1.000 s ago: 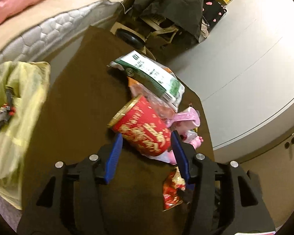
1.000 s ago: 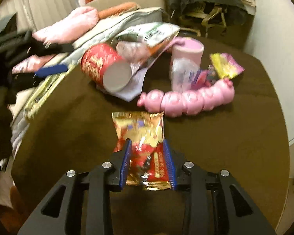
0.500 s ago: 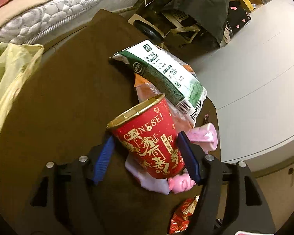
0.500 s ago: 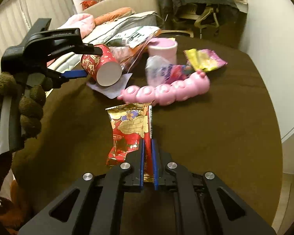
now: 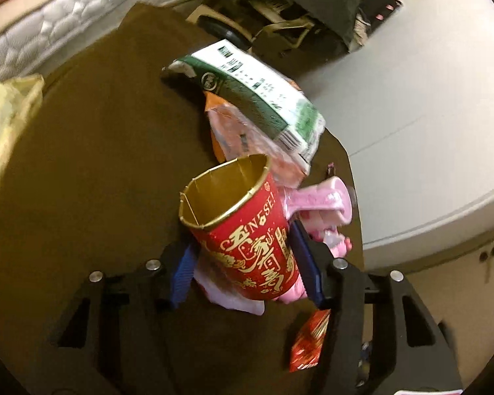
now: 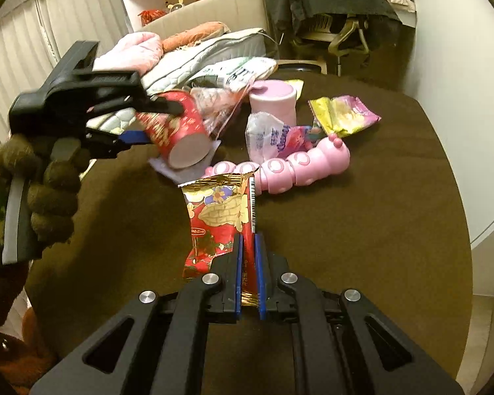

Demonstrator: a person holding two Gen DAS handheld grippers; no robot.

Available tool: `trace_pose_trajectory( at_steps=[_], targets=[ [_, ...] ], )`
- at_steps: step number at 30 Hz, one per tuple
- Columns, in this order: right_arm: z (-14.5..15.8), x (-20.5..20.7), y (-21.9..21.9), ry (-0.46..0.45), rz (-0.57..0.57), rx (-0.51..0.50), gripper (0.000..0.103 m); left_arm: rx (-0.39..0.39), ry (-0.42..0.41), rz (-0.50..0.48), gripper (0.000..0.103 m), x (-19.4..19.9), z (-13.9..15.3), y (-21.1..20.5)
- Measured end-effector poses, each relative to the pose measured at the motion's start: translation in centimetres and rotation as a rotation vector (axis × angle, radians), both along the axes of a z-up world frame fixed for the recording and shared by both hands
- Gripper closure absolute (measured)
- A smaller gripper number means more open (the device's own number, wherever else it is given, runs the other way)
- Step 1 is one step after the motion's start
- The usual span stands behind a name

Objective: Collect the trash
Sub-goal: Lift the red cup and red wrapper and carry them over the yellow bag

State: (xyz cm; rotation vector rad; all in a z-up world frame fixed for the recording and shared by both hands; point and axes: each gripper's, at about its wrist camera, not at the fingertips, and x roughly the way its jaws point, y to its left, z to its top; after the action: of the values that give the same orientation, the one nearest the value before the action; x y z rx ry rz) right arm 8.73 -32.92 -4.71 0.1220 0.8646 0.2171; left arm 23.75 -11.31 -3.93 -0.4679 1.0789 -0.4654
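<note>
Red paper cup (image 5: 247, 240), printed in gold and lined in gold inside, sits between the blue pads of the left gripper (image 5: 243, 263). Its jaws are closing on the cup's lower half, and the pads lie against its sides. From the right wrist view the cup (image 6: 178, 131) is tilted, white base toward the camera, raised off the brown table (image 6: 362, 230); a gloved hand (image 6: 46, 181) grips the handle.

Taking the cup as landmark: under it lies a pale scrap of paper (image 6: 181, 172). Just behind it are a clear pinkish wrapper (image 5: 247, 131) and a green-and-white bag (image 5: 257, 98) resting on that wrapper. Beside it, toward the table's far edge, are a pink tub (image 6: 273, 102), a crumpled plastic packet (image 6: 270, 138) and a yellow-purple wrapper (image 6: 342, 115). A pink caterpillar toy (image 6: 289, 168) lies just in front of those.

Nearer than the cup, the right gripper (image 6: 247, 270) has its jaws nearly shut, pinching the right edge of a red-and-gold snack packet (image 6: 220, 217). The packet stands up from the pads, its torn top edge uppermost.

Left of the cup, past the table edge, is a yellow bag (image 5: 3, 125), and behind that a quilted mattress (image 5: 66, 29).
</note>
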Motion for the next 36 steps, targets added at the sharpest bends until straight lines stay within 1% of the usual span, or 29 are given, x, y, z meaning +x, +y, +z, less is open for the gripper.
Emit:
trace_pose_trajectory(
  at_steps=[3, 6, 9, 12, 14, 16, 20, 24, 28, 32, 36],
  targets=[
    [0.9, 0.1, 0.0, -0.023, -0.009, 0.005, 0.094, 0.048, -0.072, -0.016, 0.051, -1.8, 1.3, 0.6],
    [1.8, 0.4, 0.3, -0.044, -0.006, -0.002, 0.094, 0.110, -0.160, -0.025, 0.051, -3.8, 2.9, 1.2],
    [2.7, 0.8, 0.8, -0.060, -0.002, -0.009, 0.094, 0.142, -0.219, -0.035, 0.051, -5.2, 4.1, 1.6],
    [3.8, 1.4, 1.6, -0.080, 0.004, -0.013, 0.094, 0.165, -0.262, -0.041, 0.051, -5.9, 5.1, 2.0],
    [4.6, 1.7, 2.2, -0.092, 0.010, -0.017, 0.094, 0.164, -0.277, -0.034, 0.051, -6.2, 5.6, 2.9],
    [5.6, 2.3, 3.1, -0.111, 0.021, -0.020, 0.094, 0.165, -0.287, -0.016, 0.051, -6.5, 6.1, 4.1],
    [7.0, 3.6, 5.2, -0.135, 0.049, -0.025, 0.094, 0.204, -0.332, 0.025, 0.051, -7.2, 7.1, 7.2],
    [7.9, 5.1, 8.0, -0.142, 0.089, -0.031, 0.094, 0.219, -0.344, 0.066, 0.051, -7.9, 7.4, 11.0],
    [8.2, 6.5, 10.8, -0.139, 0.128, -0.026, 0.094, 0.224, -0.339, 0.118, 0.051, -8.2, 7.1, 14.9],
    [8.1, 7.7, 13.5, -0.130, 0.173, -0.037, 0.094, 0.216, -0.324, 0.161, 0.051, -8.3, 6.5, 18.1],
    [8.1, 8.5, 15.9, -0.129, 0.212, -0.052, 0.094, 0.210, -0.284, 0.195, 0.051, -7.9, 5.1, 21.0]
  ],
)
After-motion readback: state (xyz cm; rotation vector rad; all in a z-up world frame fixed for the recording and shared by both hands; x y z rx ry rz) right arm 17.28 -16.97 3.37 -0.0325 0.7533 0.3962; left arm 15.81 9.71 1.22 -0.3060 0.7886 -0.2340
